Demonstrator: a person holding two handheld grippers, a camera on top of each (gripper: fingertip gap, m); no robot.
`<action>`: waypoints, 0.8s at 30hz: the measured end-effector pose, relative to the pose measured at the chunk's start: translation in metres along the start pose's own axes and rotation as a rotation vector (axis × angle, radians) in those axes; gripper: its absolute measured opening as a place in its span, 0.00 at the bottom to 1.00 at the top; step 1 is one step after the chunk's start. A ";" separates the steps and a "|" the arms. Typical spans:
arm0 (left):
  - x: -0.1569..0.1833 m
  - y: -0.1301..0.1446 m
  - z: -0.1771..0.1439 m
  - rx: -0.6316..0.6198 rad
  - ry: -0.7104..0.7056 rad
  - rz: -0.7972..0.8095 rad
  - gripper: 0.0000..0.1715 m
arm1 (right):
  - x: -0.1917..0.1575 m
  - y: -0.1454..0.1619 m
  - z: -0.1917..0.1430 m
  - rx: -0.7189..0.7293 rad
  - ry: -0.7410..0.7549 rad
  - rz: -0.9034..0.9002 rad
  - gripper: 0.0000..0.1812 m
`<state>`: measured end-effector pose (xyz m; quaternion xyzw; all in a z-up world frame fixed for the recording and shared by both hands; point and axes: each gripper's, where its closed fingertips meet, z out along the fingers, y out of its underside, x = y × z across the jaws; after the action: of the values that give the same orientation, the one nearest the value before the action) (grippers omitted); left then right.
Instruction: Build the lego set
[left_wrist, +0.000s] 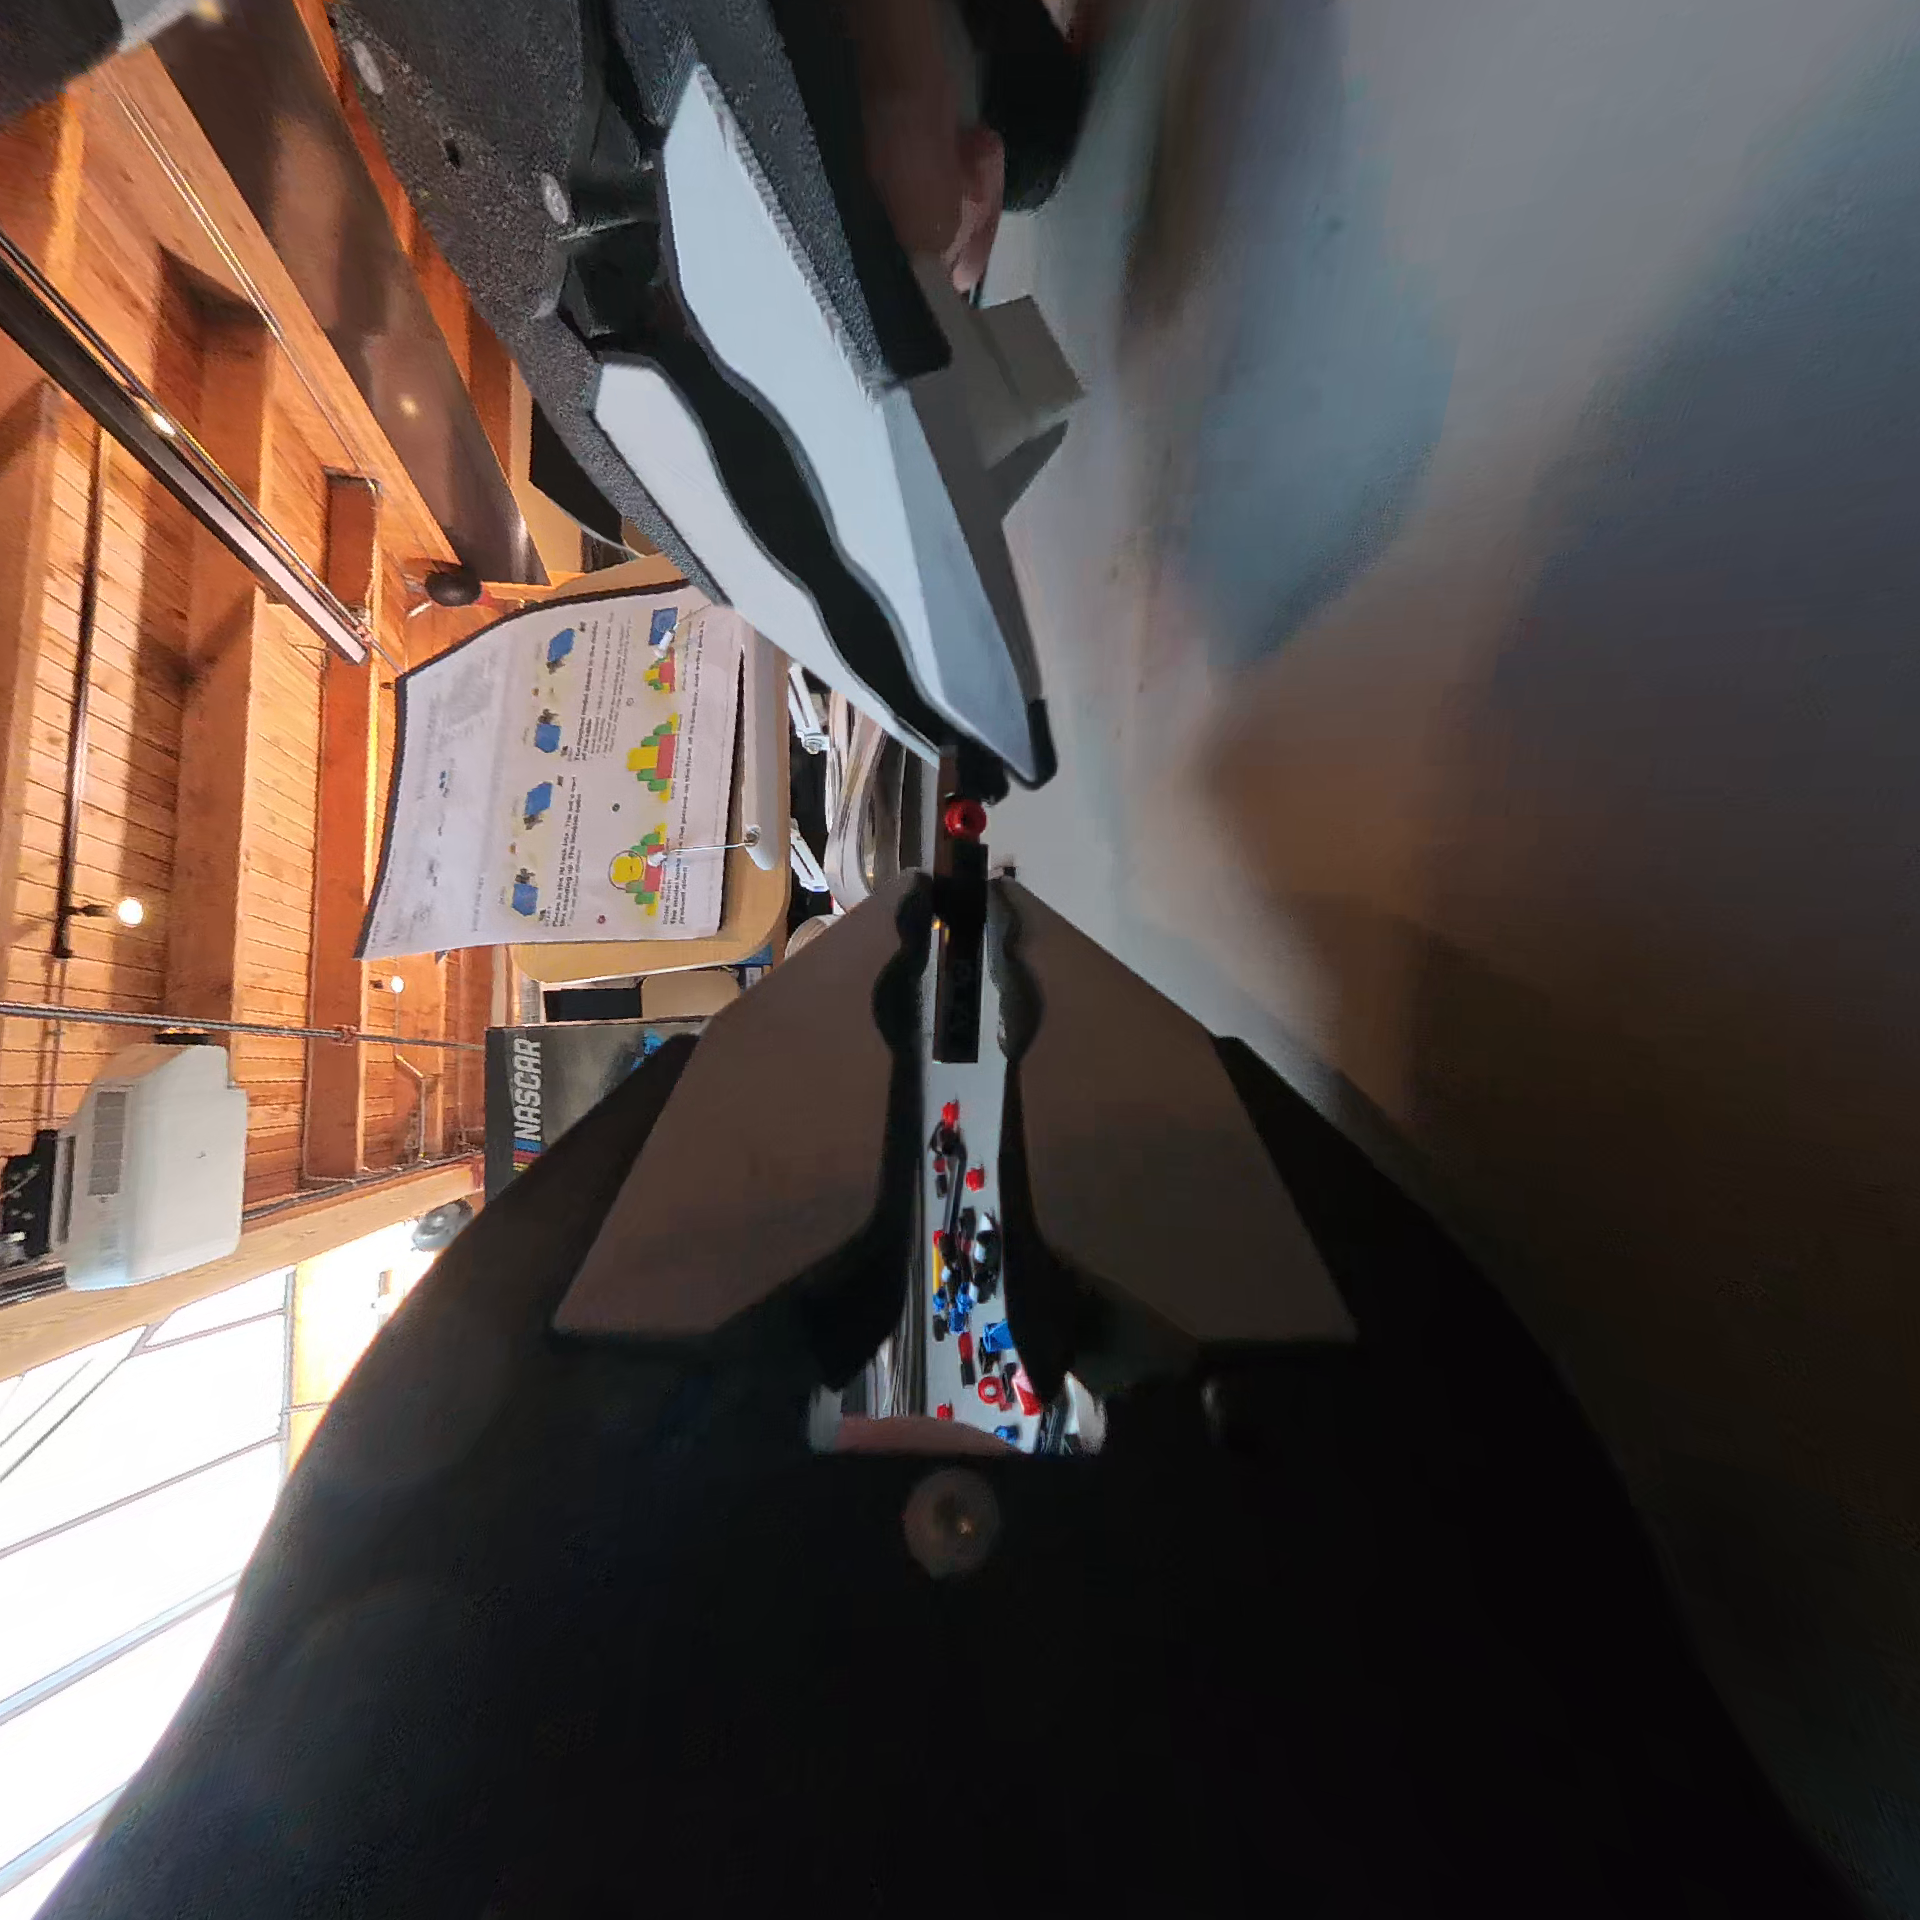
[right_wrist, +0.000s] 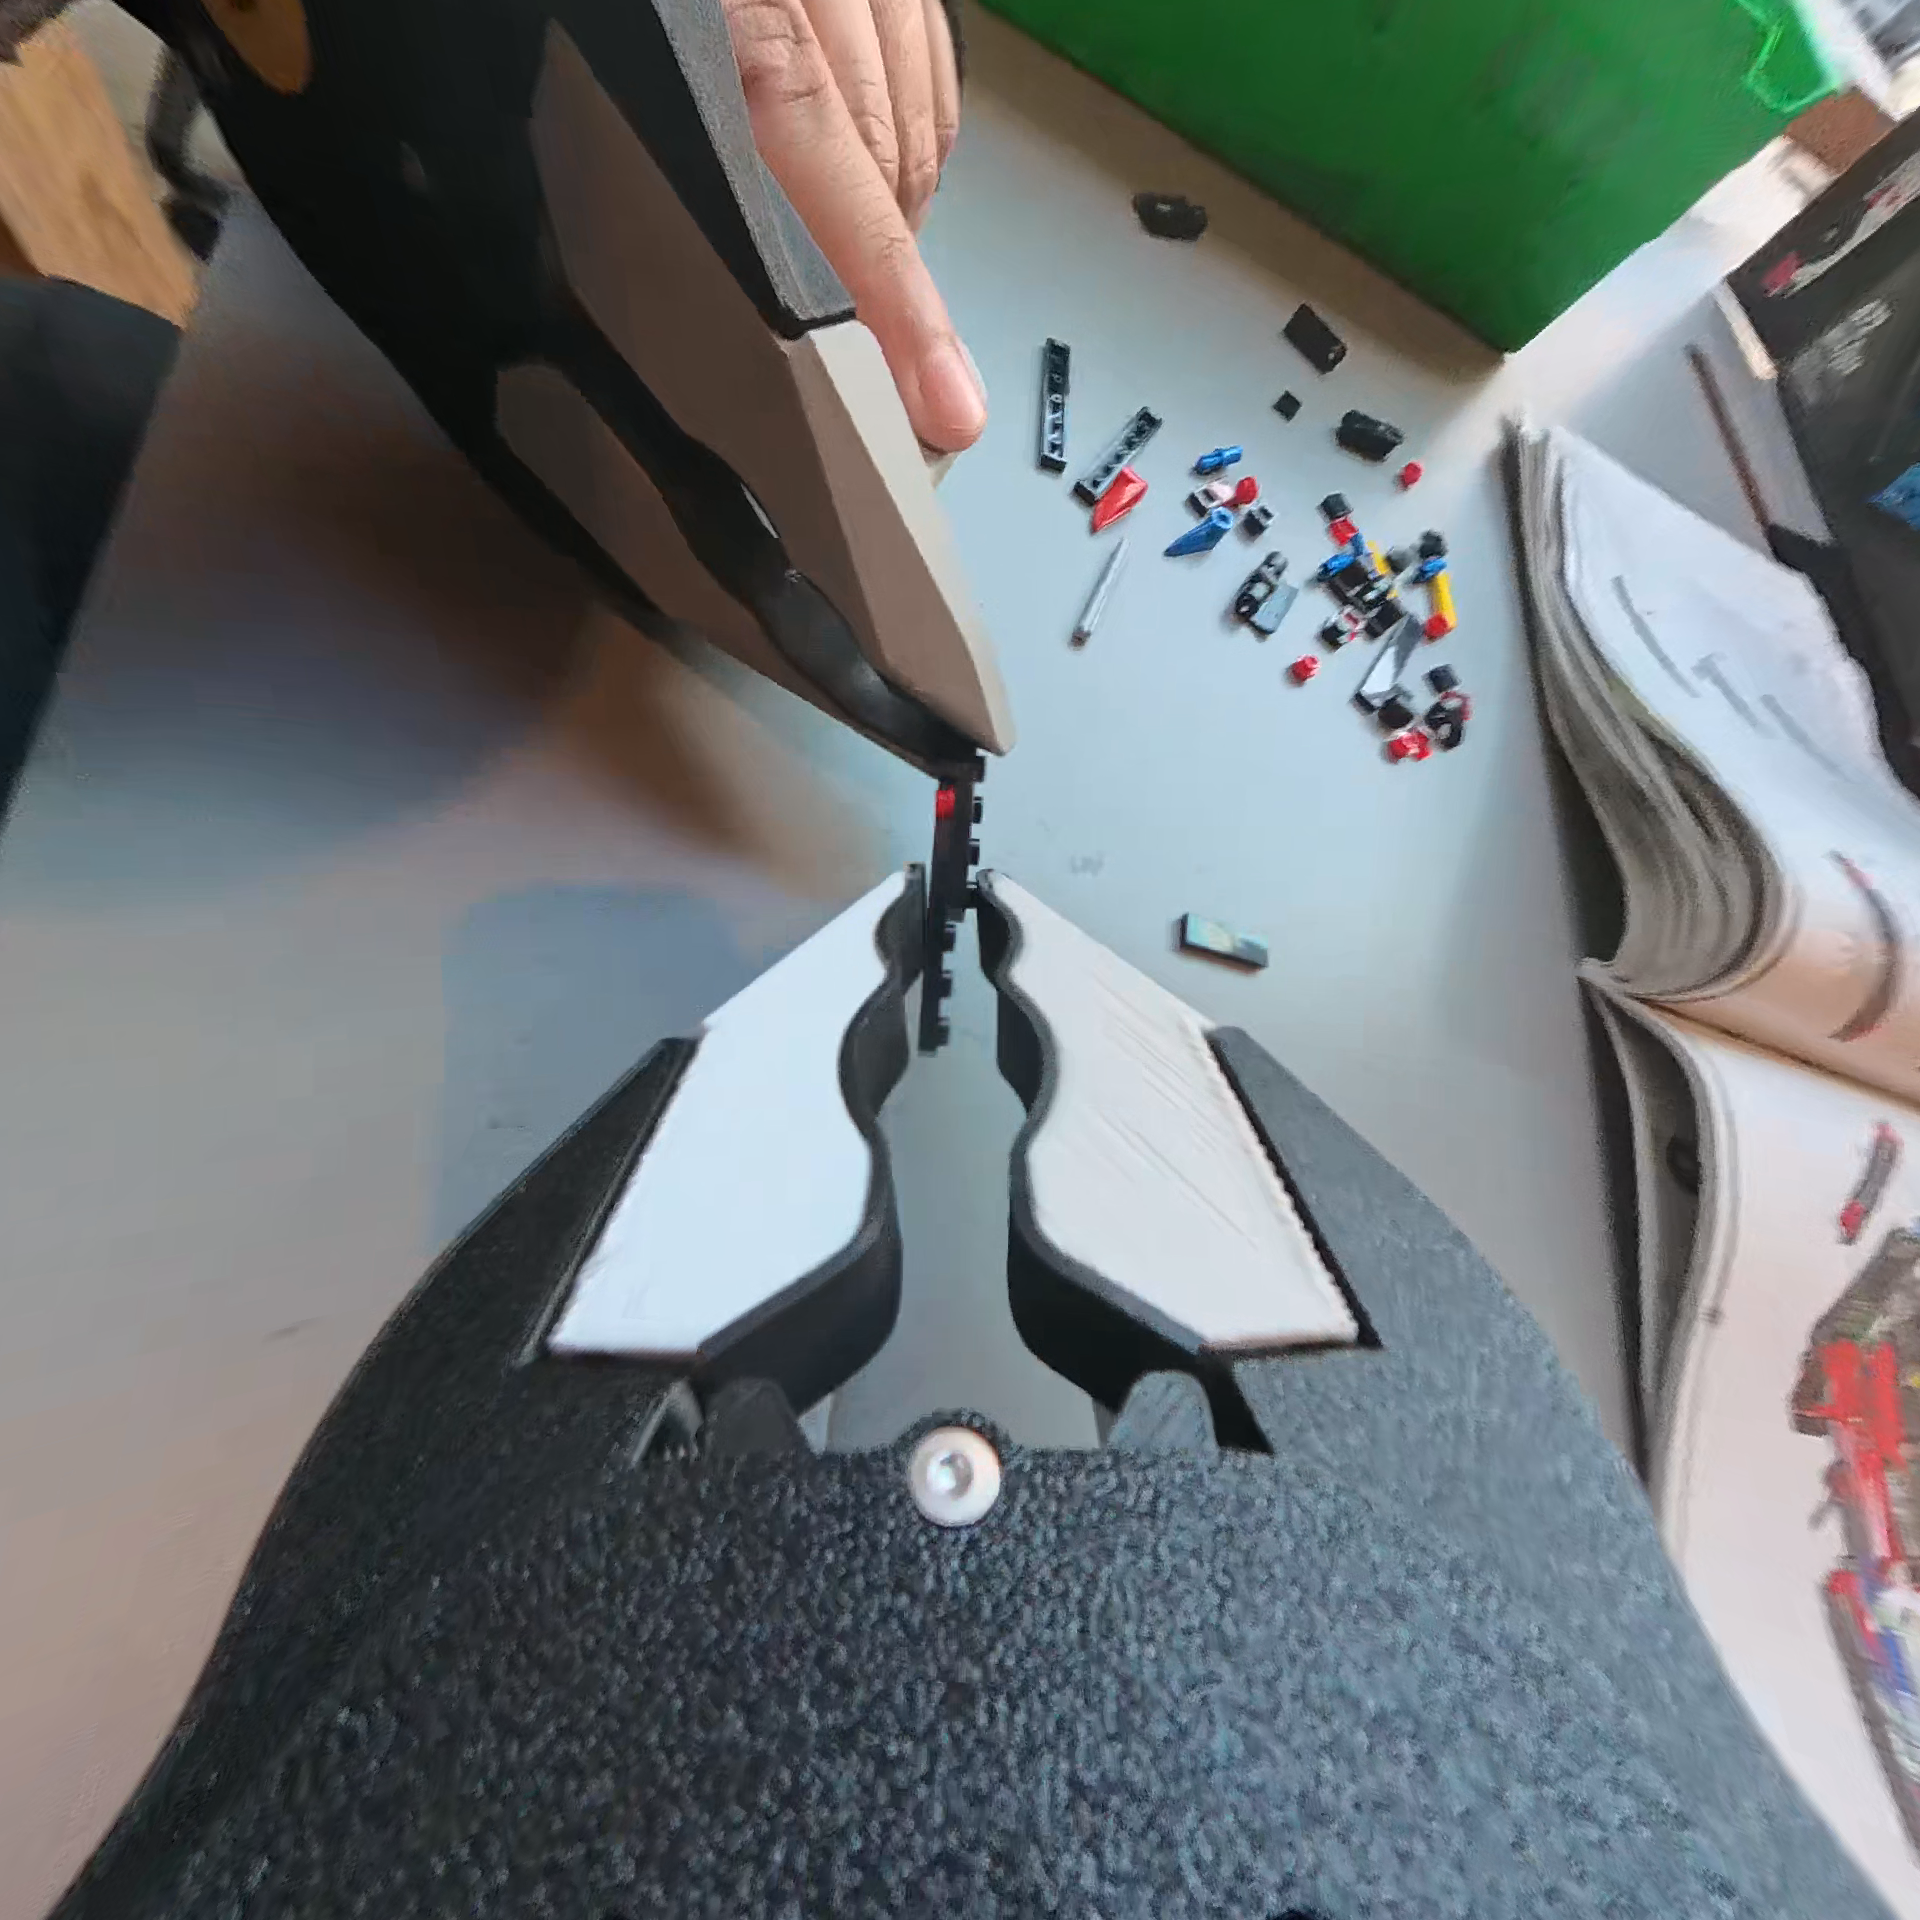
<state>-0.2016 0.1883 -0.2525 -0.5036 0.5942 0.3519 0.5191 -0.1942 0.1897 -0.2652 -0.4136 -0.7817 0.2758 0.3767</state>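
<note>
- The black strip (right_wrist: 951, 914) is a long thin lego piece held up in the air above the tabletop (right_wrist: 312, 831), near the middle of the right wrist view.
- Its long side runs straight away from the right tongs (right_wrist: 948, 883), from their tips up toward the left tongs (right_wrist: 961, 743).
- The right tongs are almost closed and pinch the near end of the strip.
- The left tongs come down from the upper left of that frame, and their tips are closed on the far end of the strip.
- A small red peg (right_wrist: 944, 799) sits on the strip, in the bare part between the two pairs of tips.
- Both tongs are right on the strip, so neither is nearer.
- I think the next push goes along the strip or onto the peg.
- Loose pieces (right_wrist: 1340, 582) lie well apart at the upper right, beside an open booklet (right_wrist: 1704, 727).
</note>
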 end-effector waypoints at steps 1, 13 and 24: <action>-0.001 0.000 0.000 -0.002 -0.017 0.006 0.04 | 0.002 -0.001 0.000 0.002 0.024 -0.018 0.04; -0.004 0.006 -0.001 0.043 0.243 -0.640 0.18 | 0.010 -0.004 -0.009 -0.078 0.324 -0.516 0.04; 0.006 0.018 0.008 -0.037 0.119 -0.359 0.11 | 0.018 -0.003 -0.008 -0.072 0.396 -0.546 0.04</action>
<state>-0.2162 0.1983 -0.2617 -0.6308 0.5178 0.2344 0.5282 -0.1955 0.2041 -0.2519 -0.2477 -0.7844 0.0515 0.5663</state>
